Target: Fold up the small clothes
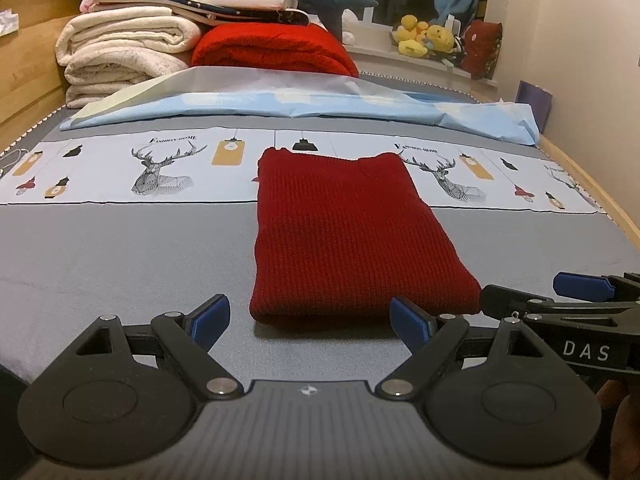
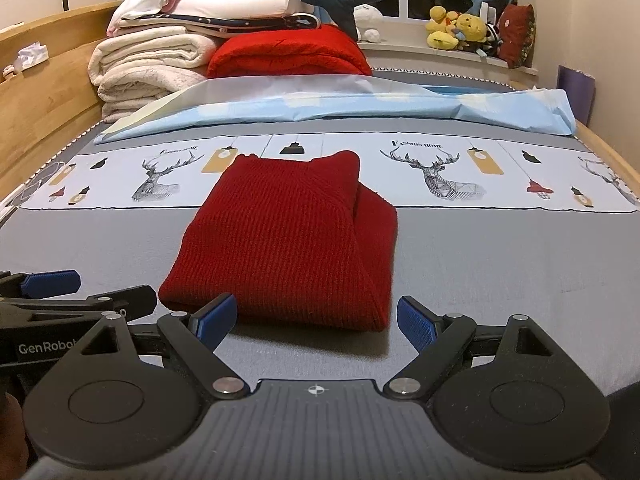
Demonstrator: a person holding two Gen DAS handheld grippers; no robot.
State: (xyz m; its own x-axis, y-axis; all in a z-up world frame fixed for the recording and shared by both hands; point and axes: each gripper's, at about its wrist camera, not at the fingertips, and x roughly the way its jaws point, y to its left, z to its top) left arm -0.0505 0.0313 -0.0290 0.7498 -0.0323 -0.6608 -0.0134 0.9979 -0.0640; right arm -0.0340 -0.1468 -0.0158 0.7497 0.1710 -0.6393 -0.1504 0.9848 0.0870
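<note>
Hand-held grippers, left (image 1: pixel 310 322) and right (image 2: pixel 316 320), spread empty (angled downward) before folded red sweater (image 1: pixel 344 232).

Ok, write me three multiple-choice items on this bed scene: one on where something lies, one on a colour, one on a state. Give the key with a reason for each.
1. Where does the dark red knit garment lie?
A. On the grey bedsheet, just ahead of both grippers
B. On top of the towel stack
C. On the windowsill

2. What colour are most of the plush toys on the windowsill?
A. Green
B. Yellow
C. Black

3. What state is the left gripper in?
A. Shut on the garment
B. Shut on nothing
C. Open, holding nothing

Key:
1. A, it rests flat on the grey sheet, its far end over the printed deer strip.
2. B, the toys by the window are mostly yellow.
3. C, its blue pads stand wide apart, short of the garment's near edge.
</note>
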